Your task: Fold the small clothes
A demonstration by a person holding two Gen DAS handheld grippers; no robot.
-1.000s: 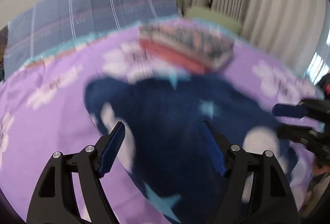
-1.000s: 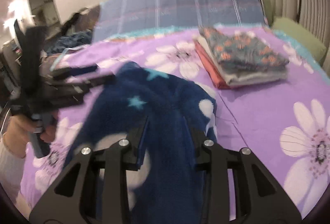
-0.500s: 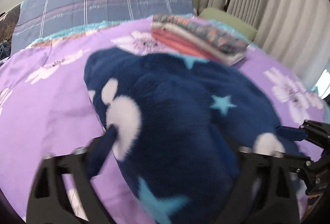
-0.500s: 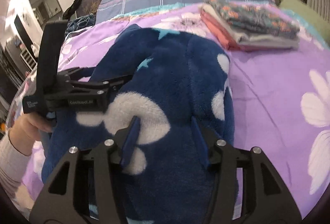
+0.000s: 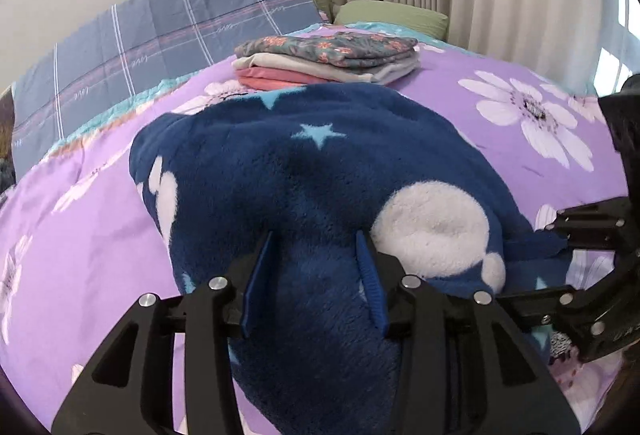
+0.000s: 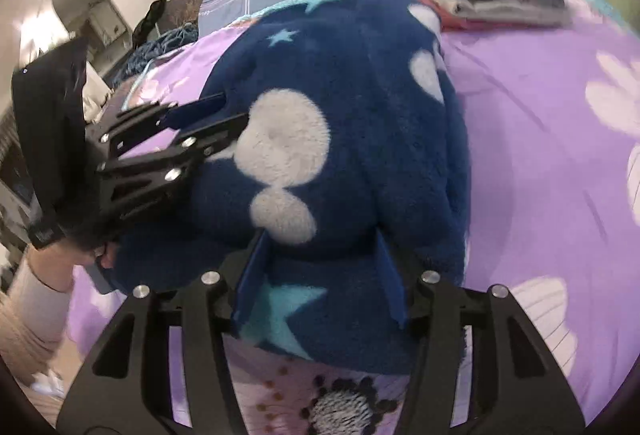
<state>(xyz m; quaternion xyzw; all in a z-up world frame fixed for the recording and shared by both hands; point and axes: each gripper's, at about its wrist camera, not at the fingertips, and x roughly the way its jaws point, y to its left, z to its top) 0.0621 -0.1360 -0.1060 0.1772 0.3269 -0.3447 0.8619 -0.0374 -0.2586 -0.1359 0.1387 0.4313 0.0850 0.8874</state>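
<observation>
No word or number can be read with certainty; beyond the left gripper's point(image 5: 314, 259) jaws, past the blue fleece garment point(image 5: 320, 175) they pinch, the plaid blanket point(image 5: 160, 35) carries small pale cursive marks along its pinkish stripes, too small to make out; to the right of those jaws, the right gripper point(image 5: 504, 271) shows a few white letters low on its body, cut by the frame edge; in the right wrist view, left of the jaws, the left gripper's body bears a blurred white mark, illegible.
</observation>
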